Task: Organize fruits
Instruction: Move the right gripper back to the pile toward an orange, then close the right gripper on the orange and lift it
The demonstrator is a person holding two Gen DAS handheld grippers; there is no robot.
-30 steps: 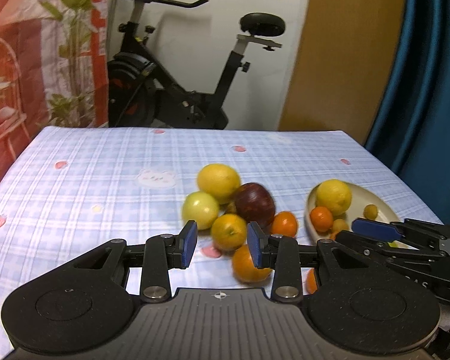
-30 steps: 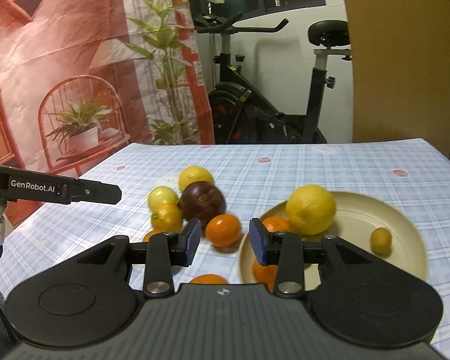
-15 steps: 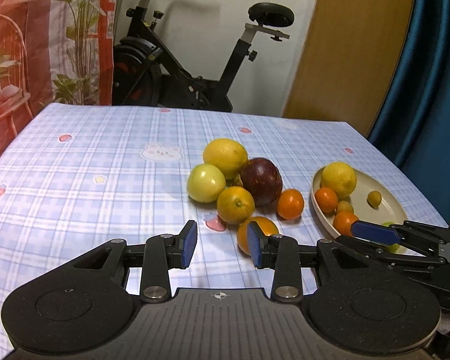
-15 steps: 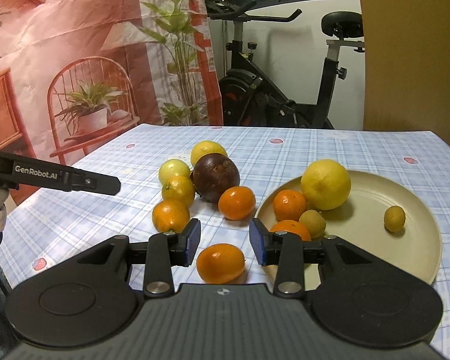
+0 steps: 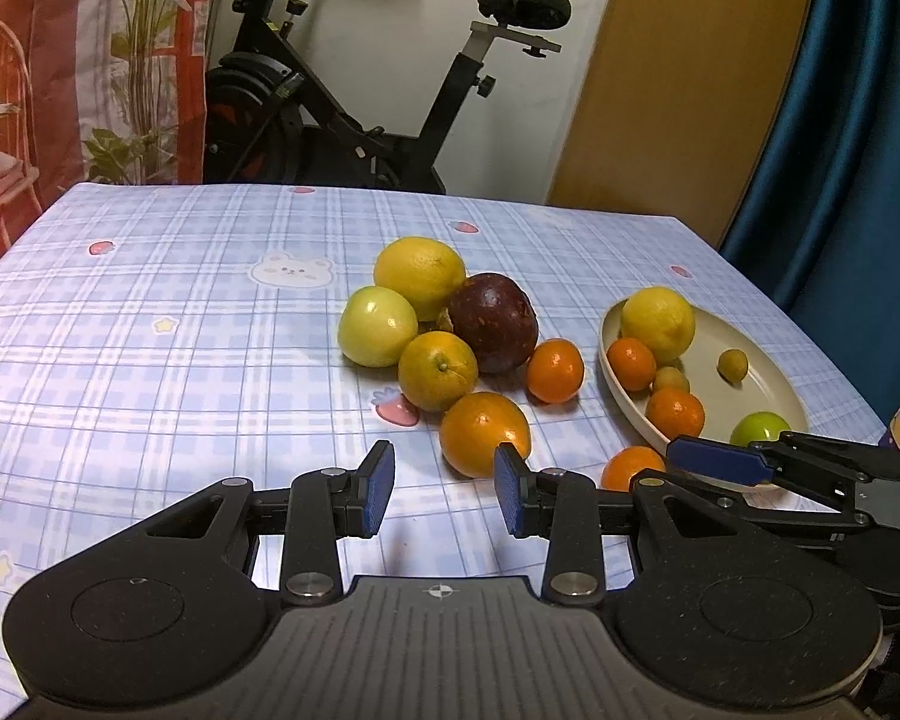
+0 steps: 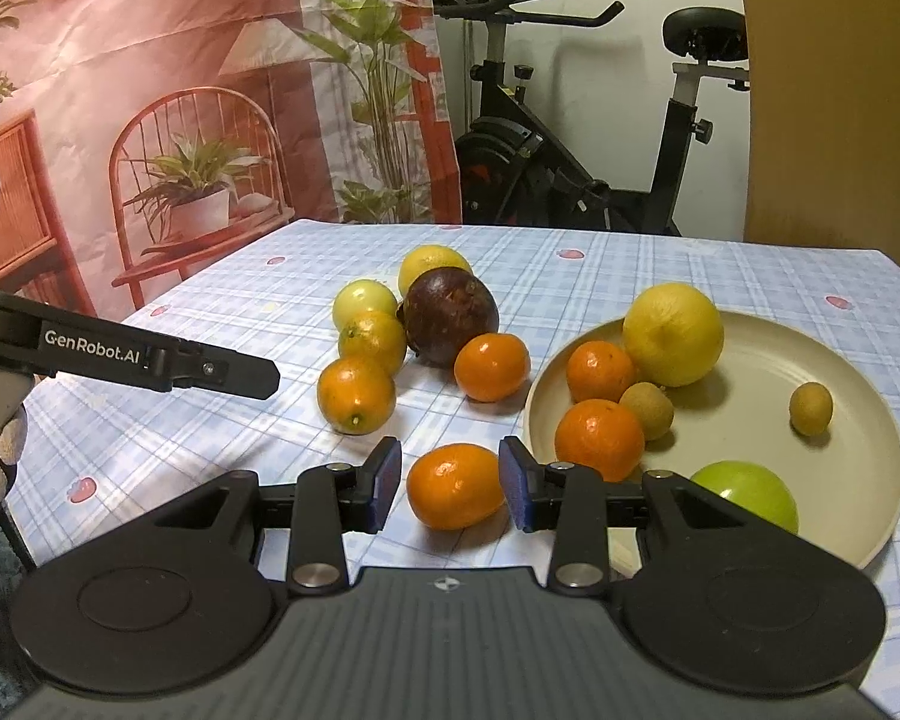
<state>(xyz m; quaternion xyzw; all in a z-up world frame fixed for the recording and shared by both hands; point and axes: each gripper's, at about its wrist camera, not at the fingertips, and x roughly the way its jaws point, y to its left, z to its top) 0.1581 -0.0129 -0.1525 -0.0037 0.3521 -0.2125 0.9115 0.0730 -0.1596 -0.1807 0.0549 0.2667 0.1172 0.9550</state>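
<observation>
A checked blue cloth covers the desk (image 5: 150,324), with an exercise bike (image 5: 354,96) against the far wall and a printed backdrop (image 6: 150,90) at the left.

The right claw (image 6: 450,483) stands narrowly parted with nothing pressed between its blue pads; a small orange (image 6: 455,485) sits just beyond the gap, on the cloth beside the near left rim of the plate (image 6: 840,360). A second ago that orange was mostly hidden under the claw; now it shows whole between the fingertips, and the view has dropped lower toward the desk. The left claw (image 5: 444,489) is likewise narrowly parted and empty, over bare cloth, with a bigger orange (image 5: 485,433) just past its right pad. Earlier its pads framed the fruit pile closely; now the pile lies farther ahead.

The loose pile near mid-desk holds a yellow lemon (image 5: 420,276), a pale green apple (image 5: 378,327), a dark purple fruit (image 5: 493,323), a yellowish orange (image 5: 438,369) and a mandarin (image 5: 555,371), mostly touching. The beige plate at the right carries a large lemon (image 6: 672,333), two mandarins (image 6: 600,438), two small brownish fruits (image 6: 811,399) and a green apple (image 6: 744,495).
</observation>
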